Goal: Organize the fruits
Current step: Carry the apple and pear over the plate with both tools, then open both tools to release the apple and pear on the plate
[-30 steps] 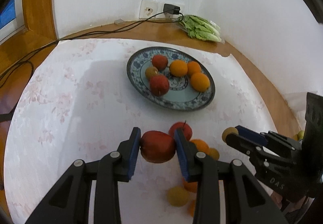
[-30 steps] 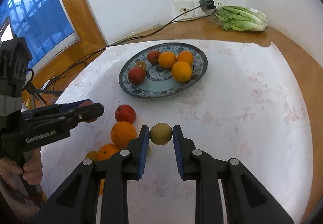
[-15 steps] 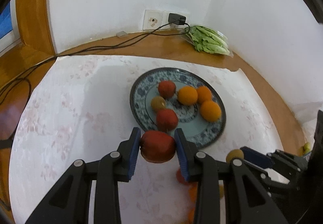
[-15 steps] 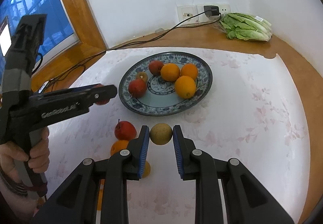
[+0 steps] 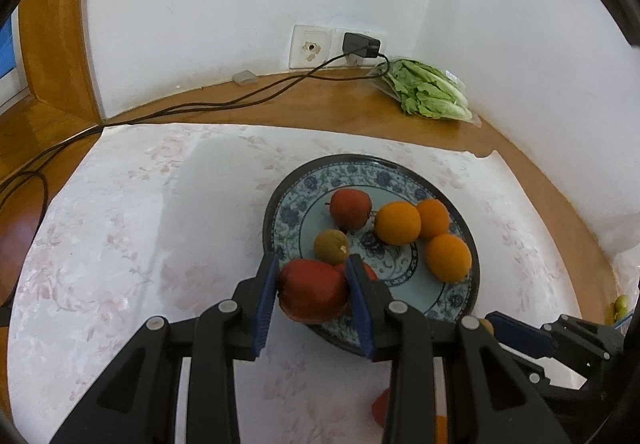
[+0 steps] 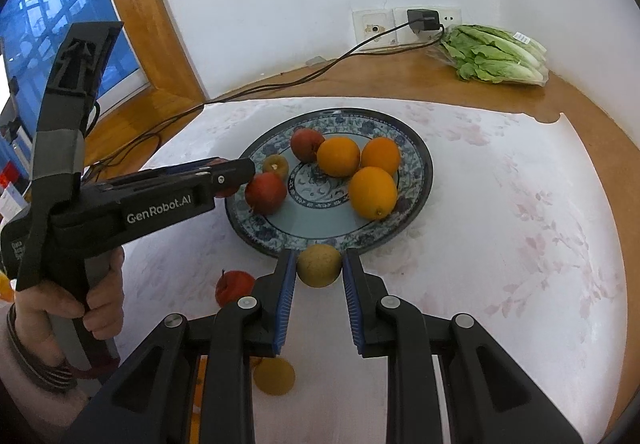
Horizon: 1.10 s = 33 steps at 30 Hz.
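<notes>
My left gripper (image 5: pixel 313 294) is shut on a red apple (image 5: pixel 312 296) and holds it over the near left rim of the blue patterned plate (image 5: pixel 400 171). The plate (image 6: pixel 420 179) holds two red apples, a kiwi (image 5: pixel 330 246) and three oranges (image 6: pixel 372 191). My right gripper (image 6: pixel 319 286) is shut on a yellow-green round fruit (image 6: pixel 319 264) just before the plate's near rim. The left gripper also shows in the right wrist view (image 6: pixel 236 175), its tip beside a red apple (image 6: pixel 266 192) on the plate.
A red apple (image 6: pixel 234 286) and a yellow fruit (image 6: pixel 274 376) lie on the white flowered cloth (image 6: pixel 520 244) below the grippers. A bag of lettuce (image 6: pixel 496 55) lies by the wall. A black cable (image 5: pixel 200 107) runs from the wall socket across the wooden table.
Both grippers have moved forward with their fruits. The left gripper went from the loose fruits to the plate's left rim; the right gripper came up to the plate's near rim.
</notes>
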Each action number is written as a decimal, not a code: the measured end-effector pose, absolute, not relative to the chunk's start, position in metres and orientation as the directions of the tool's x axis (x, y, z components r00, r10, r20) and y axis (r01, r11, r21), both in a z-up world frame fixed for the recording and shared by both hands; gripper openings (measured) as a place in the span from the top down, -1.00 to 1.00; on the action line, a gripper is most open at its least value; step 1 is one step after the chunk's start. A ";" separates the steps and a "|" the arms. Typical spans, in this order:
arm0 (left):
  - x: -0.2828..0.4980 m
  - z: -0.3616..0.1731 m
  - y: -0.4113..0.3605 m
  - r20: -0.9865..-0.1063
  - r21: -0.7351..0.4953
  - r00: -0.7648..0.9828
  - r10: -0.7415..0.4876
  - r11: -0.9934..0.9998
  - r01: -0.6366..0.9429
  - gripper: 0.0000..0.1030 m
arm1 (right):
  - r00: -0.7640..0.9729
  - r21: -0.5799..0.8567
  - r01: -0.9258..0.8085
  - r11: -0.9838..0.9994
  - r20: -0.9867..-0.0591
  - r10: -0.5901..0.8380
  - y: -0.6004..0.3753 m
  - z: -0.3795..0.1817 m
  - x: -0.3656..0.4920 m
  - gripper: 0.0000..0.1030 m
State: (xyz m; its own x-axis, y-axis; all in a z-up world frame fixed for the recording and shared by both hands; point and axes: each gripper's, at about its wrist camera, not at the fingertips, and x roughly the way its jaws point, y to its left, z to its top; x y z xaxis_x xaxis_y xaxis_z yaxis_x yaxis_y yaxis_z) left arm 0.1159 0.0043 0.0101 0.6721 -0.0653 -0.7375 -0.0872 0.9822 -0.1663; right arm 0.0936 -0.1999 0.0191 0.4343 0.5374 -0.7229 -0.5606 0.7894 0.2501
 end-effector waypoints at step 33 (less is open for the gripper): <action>0.106 0.021 0.000 -0.742 -0.161 0.666 -0.080 0.985 -0.061 0.05 | 0.468 0.244 -0.554 0.796 -0.699 0.540 -0.199 0.021 0.094 0.23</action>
